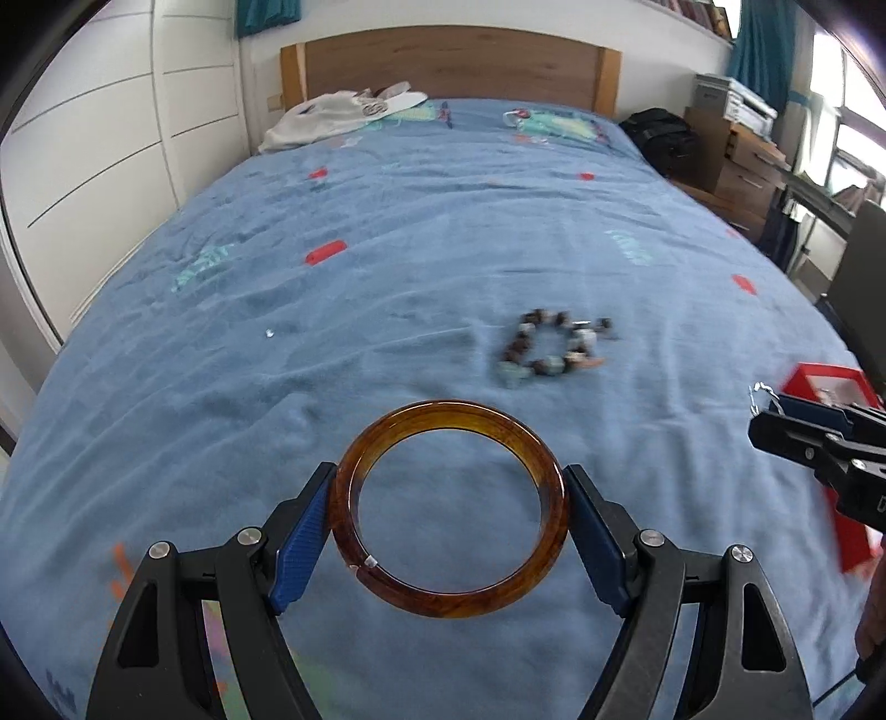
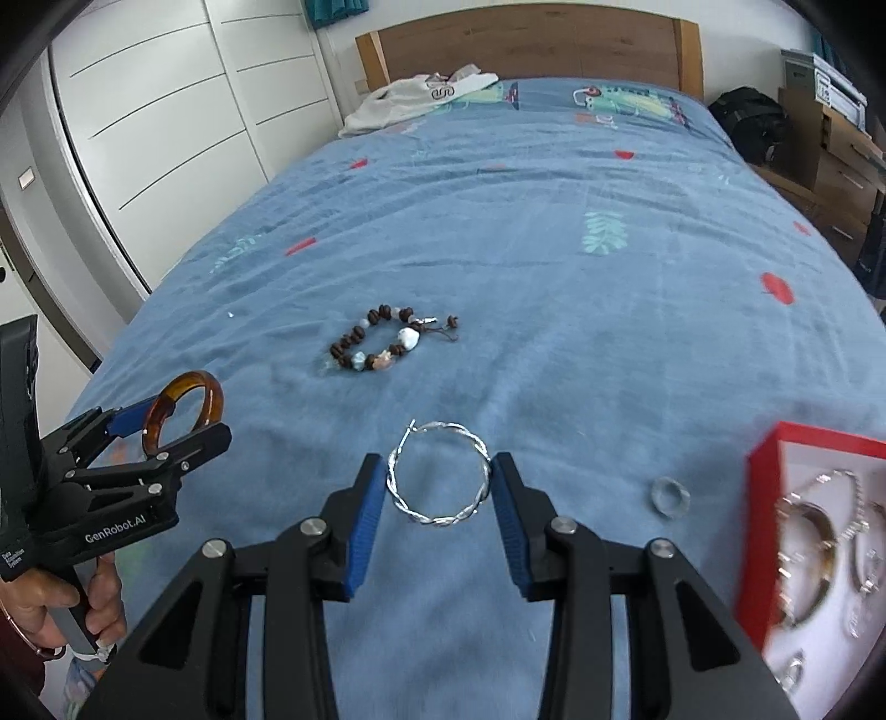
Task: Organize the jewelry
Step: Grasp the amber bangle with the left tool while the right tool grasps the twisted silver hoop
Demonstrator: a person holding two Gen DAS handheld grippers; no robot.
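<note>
Blue bedspread (image 1: pixel 387 221); left claw (image 1: pixel 449 501) grips amber bangle (image 1: pixel 449 410), right claw (image 2: pixel 437 487) silver hoop (image 2: pixel 440 520); grey ring (image 2: pixel 670 497) right view only.

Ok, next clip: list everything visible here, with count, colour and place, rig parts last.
amber bangle: 1, brown-orange, clamped in the left gripper.
twisted hoop: 1, silver, between the right gripper's pads.
beaded bracelet: 1, brown with pale stones, mid bed.
small ring: 1, grey, on the bedspread near the box.
jewelry box: 1, red with white lining, at right, holding several silver pieces.
bedspread: 1, blue, patterned.
garment: 1, white, by the headboard.
headboard: 1, wooden, far end.
black bag: 1, right of the bed.
left gripper: black, blue pads.
right gripper: black, blue pads.
</note>
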